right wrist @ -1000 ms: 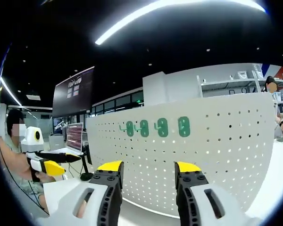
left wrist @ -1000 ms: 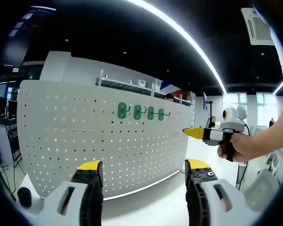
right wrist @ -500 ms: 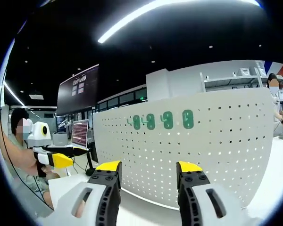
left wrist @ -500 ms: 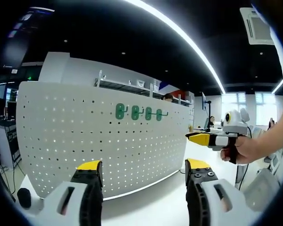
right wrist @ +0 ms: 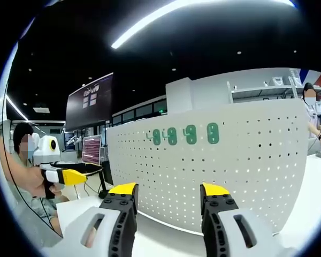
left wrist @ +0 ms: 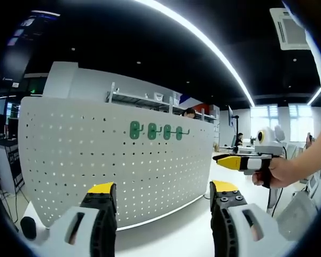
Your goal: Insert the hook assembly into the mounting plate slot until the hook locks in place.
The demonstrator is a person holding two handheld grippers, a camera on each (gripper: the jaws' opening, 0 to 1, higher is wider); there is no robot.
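Both claws, left claw [left wrist: 163, 201] and right claw [right wrist: 168, 201], spread and empty; four green hooks [left wrist: 156, 131] sit upper-centre on the white pegboard [left wrist: 96, 166], so approach square, keeping hooks framed.

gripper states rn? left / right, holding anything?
Left hand-held gripper: open, holding nothing, facing the pegboard.
Right hand-held gripper: open, holding nothing.
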